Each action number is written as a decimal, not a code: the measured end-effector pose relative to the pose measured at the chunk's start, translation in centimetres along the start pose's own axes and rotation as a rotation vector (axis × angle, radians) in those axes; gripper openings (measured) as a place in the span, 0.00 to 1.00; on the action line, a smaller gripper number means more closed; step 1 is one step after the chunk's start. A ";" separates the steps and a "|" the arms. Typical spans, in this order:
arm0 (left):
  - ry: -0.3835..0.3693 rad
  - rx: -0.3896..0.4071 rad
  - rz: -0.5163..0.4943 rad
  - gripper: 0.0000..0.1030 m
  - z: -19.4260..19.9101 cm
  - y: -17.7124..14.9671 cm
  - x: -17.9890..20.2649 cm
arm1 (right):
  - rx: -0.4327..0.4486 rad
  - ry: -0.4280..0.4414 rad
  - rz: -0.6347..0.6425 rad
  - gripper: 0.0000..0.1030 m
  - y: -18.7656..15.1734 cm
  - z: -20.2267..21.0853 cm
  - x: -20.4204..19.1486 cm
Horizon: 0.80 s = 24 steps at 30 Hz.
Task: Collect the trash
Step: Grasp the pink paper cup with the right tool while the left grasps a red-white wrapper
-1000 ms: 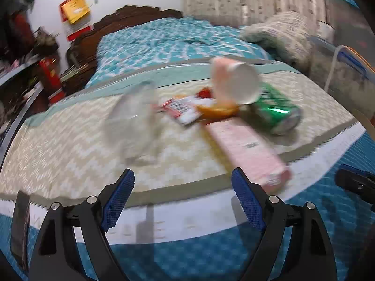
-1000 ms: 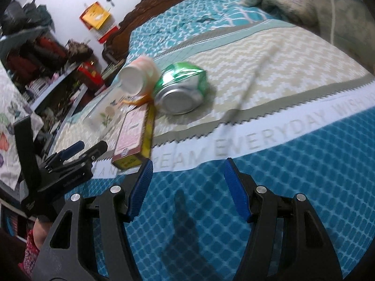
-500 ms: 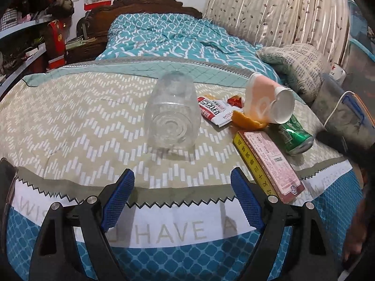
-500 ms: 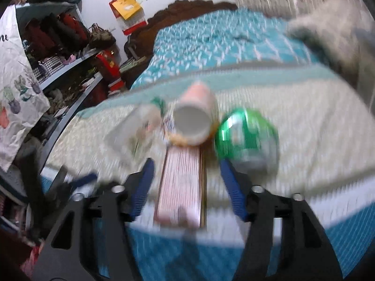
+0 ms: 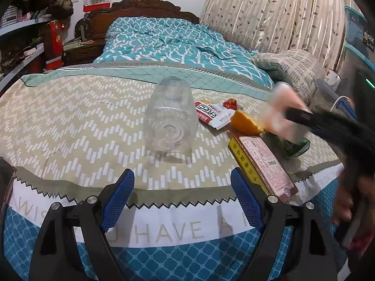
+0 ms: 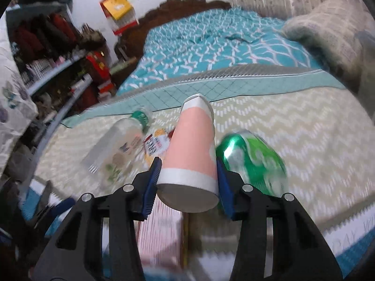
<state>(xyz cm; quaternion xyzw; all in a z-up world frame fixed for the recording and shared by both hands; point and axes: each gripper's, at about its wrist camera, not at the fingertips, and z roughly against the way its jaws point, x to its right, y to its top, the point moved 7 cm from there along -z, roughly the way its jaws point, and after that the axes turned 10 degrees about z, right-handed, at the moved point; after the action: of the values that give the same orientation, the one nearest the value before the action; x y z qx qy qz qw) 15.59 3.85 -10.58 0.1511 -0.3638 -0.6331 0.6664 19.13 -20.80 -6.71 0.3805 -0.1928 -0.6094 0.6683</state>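
On the bedspread (image 5: pixel 70 121) lies a pile of trash. A clear plastic bottle (image 5: pixel 170 119) lies on its side just ahead of my left gripper (image 5: pixel 181 182), which is open and empty. To its right are a red-and-white wrapper (image 5: pixel 212 114), an orange scrap (image 5: pixel 243 123), a flat pink box (image 5: pixel 262 164) and a green can (image 5: pixel 297 144). My right gripper (image 6: pixel 188 180) is closing, both pads against a pink paper cup (image 6: pixel 194 154) that points away from me. The can (image 6: pixel 253 157) sits right of the cup and the bottle (image 6: pixel 117 149) left. In the left wrist view the cup (image 5: pixel 281 107) is a blur.
A patterned pillow (image 5: pixel 288 70) lies at the bed's right side before a curtain (image 5: pixel 269 18). Cluttered shelves (image 6: pixel 54 53) run along the left, next to the dark headboard (image 5: pixel 145 4). A person's hand (image 5: pixel 346 206) shows at the right edge.
My right gripper swung over the pink box and closed around the pink cup, which now moves with it. The left gripper turned to face the clear bottle, then stayed still and open.
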 end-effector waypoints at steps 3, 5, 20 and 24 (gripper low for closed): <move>-0.052 -0.034 -0.002 0.66 -0.2 0.0 0.5 | 0.046 0.015 -0.024 0.47 -2.8 4.0 0.7; -0.111 -0.059 0.002 0.57 -0.5 0.3 1.5 | 0.069 0.021 -0.037 0.47 -4.7 6.1 1.2; 0.117 -0.240 -0.204 0.65 -14.0 9.0 10.0 | 0.091 0.057 -0.099 0.47 -10.3 8.2 3.9; 0.272 -0.251 -0.317 0.83 -16.5 7.7 9.7 | 0.106 0.095 -0.110 0.47 -10.4 8.4 3.8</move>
<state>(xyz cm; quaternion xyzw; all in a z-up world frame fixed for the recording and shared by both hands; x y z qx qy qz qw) 31.77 -8.53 -14.01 0.2061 -0.1611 -0.7437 0.6152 6.85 -26.38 -9.89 0.4537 -0.1718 -0.6154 0.6212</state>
